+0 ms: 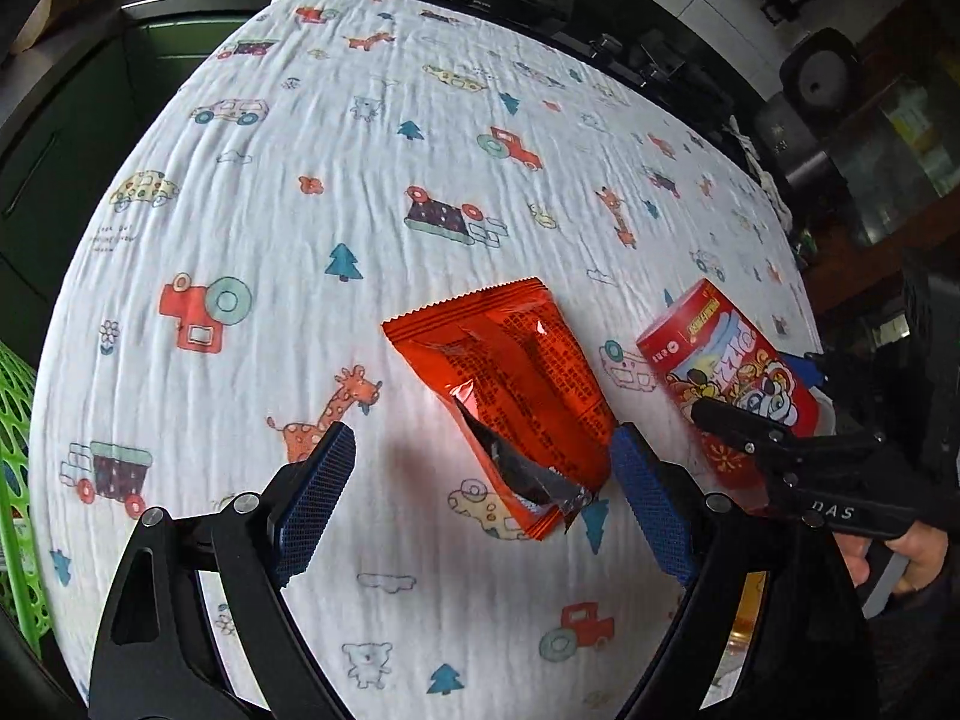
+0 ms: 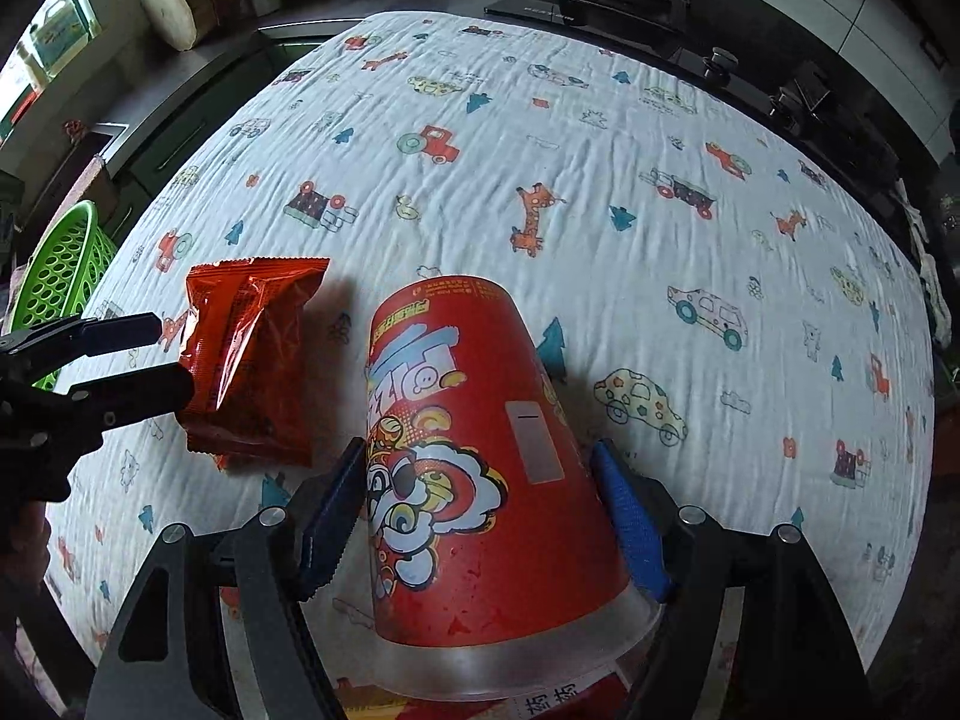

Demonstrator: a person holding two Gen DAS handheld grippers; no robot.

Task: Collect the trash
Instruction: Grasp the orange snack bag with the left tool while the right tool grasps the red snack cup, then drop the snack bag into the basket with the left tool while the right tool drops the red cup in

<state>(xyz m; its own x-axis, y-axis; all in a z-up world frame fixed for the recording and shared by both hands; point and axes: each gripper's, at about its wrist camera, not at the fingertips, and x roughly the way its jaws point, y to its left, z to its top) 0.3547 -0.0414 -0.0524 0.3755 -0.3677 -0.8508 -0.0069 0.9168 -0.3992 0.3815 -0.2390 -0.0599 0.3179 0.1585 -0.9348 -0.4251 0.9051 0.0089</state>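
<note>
An orange snack wrapper (image 1: 510,360) with a torn dark end lies flat on the printed cloth. My left gripper (image 1: 480,438) stands open over it, its fingers on either side, the right pad close to the wrapper's edge. A red paper cup (image 2: 474,396) with a cartoon print lies tilted, rim toward the camera. My right gripper (image 2: 480,450) is shut on the cup, both blue pads against its sides. In the left wrist view the cup (image 1: 720,354) and right gripper (image 1: 756,387) sit to the right of the wrapper. From the right wrist, the wrapper (image 2: 252,348) and left gripper (image 2: 162,354) are on the left.
A white cloth (image 1: 300,240) with cars, trees and giraffes covers the table. A green plastic basket (image 2: 60,276) stands off the table's left edge. A black appliance (image 2: 624,0) runs along the far edge. A person's hand (image 1: 918,558) grips the right handle.
</note>
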